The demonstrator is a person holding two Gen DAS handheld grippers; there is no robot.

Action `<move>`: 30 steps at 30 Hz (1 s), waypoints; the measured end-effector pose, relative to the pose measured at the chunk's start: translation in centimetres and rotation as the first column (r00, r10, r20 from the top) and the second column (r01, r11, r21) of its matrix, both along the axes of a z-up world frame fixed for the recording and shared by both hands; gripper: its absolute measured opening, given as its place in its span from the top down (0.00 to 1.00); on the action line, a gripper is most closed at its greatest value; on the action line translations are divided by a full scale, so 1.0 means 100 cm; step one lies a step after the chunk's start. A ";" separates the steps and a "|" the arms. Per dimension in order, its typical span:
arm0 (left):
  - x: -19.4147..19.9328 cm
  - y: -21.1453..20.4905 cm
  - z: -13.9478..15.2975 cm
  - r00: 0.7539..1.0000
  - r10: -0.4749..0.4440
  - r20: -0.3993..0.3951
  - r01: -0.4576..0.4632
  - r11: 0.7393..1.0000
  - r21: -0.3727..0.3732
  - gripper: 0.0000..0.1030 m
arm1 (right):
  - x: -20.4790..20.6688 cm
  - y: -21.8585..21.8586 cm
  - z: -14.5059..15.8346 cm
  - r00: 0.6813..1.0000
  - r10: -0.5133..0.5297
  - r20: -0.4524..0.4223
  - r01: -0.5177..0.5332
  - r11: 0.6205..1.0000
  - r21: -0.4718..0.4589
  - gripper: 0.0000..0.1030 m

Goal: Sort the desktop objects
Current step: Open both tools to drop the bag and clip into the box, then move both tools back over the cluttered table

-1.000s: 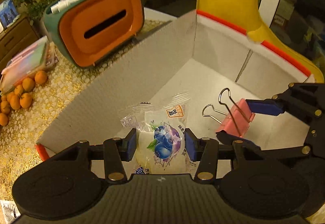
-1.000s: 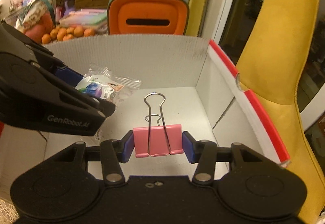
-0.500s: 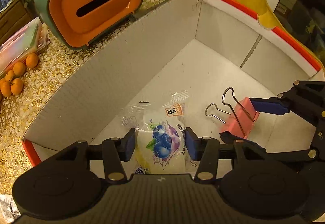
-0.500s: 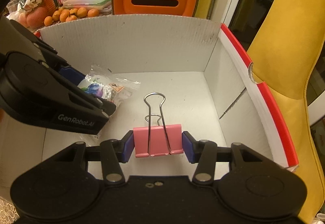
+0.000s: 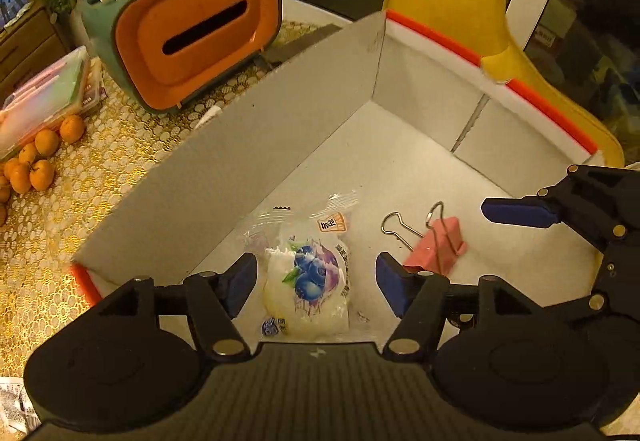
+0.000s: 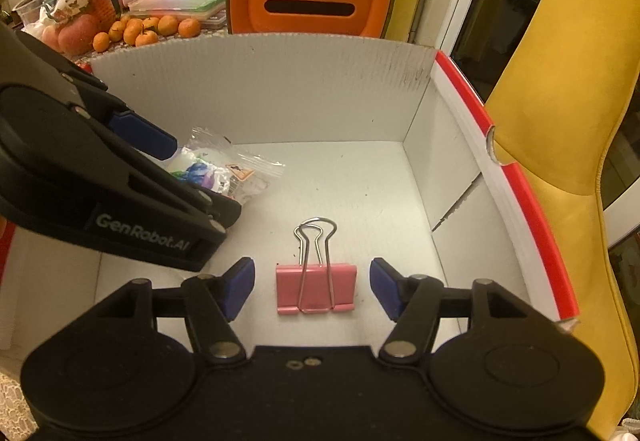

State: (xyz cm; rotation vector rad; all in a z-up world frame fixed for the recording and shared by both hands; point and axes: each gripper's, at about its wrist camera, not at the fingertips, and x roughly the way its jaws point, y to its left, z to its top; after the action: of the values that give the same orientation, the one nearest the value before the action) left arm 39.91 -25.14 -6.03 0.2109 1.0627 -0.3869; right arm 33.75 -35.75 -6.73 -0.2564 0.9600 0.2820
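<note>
A white cardboard box (image 5: pixel 248 145) with red rims holds both objects. A blueberry snack packet (image 5: pixel 308 281) lies on the box floor between the fingers of my open left gripper (image 5: pixel 316 283), untouched by them. A pink binder clip (image 6: pixel 316 287) lies flat on the floor between the fingers of my open right gripper (image 6: pixel 312 287). The clip also shows in the left wrist view (image 5: pixel 438 245), and the packet in the right wrist view (image 6: pixel 224 173). The left gripper (image 6: pixel 120 181) sits left of the right one, both inside the box (image 6: pixel 280 93).
An orange and green tissue box (image 5: pixel 192 37) stands behind the box on a gold patterned tablecloth (image 5: pixel 80 169). Small oranges (image 5: pixel 40 161) and a plastic case (image 5: pixel 40 97) lie at the left. A yellow chair (image 6: pixel 560 89) is beside the box on the right.
Both grippers have opened. The left let go of the snack packet and the right let go of the pink clip; both objects now lie on the box floor.
</note>
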 end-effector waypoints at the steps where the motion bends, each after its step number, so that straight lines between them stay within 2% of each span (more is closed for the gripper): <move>1: -0.003 0.002 0.003 1.000 0.000 0.005 0.000 1.000 -0.005 0.37 | -0.002 -0.001 0.002 1.000 -0.003 0.005 0.003 1.000 0.004 0.38; 11: -0.045 0.021 0.046 0.997 -0.003 0.081 0.006 0.999 -0.037 0.37 | -0.031 -0.004 0.037 0.999 -0.025 0.044 0.022 0.998 0.065 0.38; 22: -0.106 0.058 0.086 0.988 0.015 0.153 -0.002 0.996 -0.085 0.37 | -0.071 0.017 0.073 0.995 -0.009 0.096 -0.001 0.995 0.103 0.38; 30: -0.142 0.089 0.112 0.977 0.038 0.211 -0.014 0.993 -0.117 0.37 | -0.103 0.035 0.087 0.993 0.022 0.113 -0.035 0.993 0.117 0.38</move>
State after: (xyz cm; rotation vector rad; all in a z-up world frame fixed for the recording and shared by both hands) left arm 25.68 -16.27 5.13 0.1318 0.8289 -0.3918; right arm 23.45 -32.24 1.93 -0.1753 0.8263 0.3466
